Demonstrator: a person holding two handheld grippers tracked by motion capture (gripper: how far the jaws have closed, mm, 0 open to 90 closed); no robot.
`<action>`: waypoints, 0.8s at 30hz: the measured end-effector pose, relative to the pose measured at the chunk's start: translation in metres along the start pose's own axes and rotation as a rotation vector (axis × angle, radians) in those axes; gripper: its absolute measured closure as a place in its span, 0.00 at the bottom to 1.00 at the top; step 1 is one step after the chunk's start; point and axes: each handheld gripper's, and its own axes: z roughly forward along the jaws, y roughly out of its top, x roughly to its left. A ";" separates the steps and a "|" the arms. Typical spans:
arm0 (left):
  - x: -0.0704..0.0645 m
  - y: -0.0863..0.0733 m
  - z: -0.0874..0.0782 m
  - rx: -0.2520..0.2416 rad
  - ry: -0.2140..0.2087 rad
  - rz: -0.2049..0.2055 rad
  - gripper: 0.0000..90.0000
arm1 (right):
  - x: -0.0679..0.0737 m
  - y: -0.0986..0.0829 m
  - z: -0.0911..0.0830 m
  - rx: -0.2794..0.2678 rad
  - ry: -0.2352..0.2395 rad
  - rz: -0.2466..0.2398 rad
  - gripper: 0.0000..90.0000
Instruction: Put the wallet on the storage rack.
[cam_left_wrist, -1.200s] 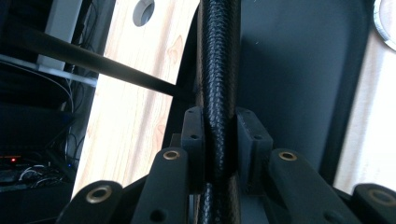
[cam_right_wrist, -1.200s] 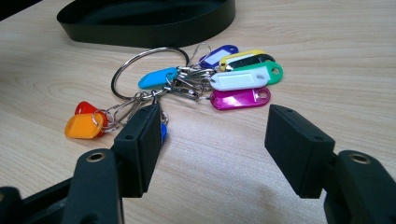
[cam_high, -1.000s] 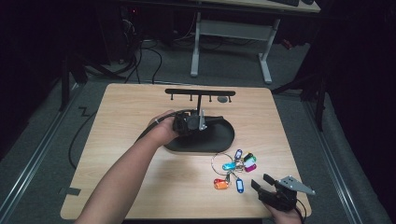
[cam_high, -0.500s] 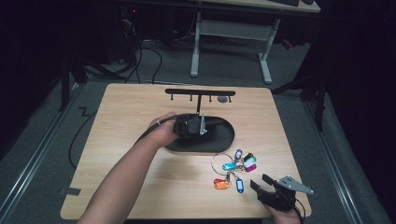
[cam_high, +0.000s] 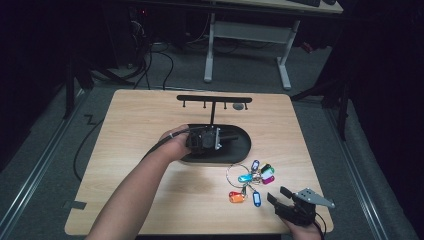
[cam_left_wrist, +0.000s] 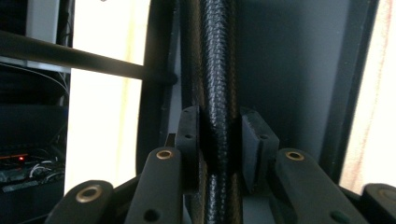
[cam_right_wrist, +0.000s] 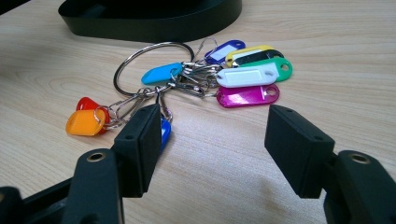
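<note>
Nearest, the right gripper (cam_high: 283, 199) sat with jaws spread wide at the table's (cam_high: 140, 120) front edge; just beyond lay one key ring (cam_right_wrist: 152, 65) carrying nine coloured tags; farther off, the left gripper (cam_high: 220, 138) pinched the upright post (cam_left_wrist: 218, 70) of one black stand (cam_high: 243, 145).

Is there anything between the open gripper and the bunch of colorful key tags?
No. In the right gripper view, bare wooden table lies between the right gripper and the key tags.
</note>
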 end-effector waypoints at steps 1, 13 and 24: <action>-0.001 0.000 0.000 0.002 -0.002 -0.005 0.79 | 0.000 0.000 0.000 0.001 0.000 0.000 0.41; -0.018 -0.007 0.010 0.018 -0.037 -0.019 0.70 | 0.002 0.001 0.002 0.004 0.001 -0.007 0.41; -0.018 -0.016 -0.005 -0.020 -0.042 -0.147 0.57 | 0.002 0.002 0.003 0.009 0.009 -0.020 0.41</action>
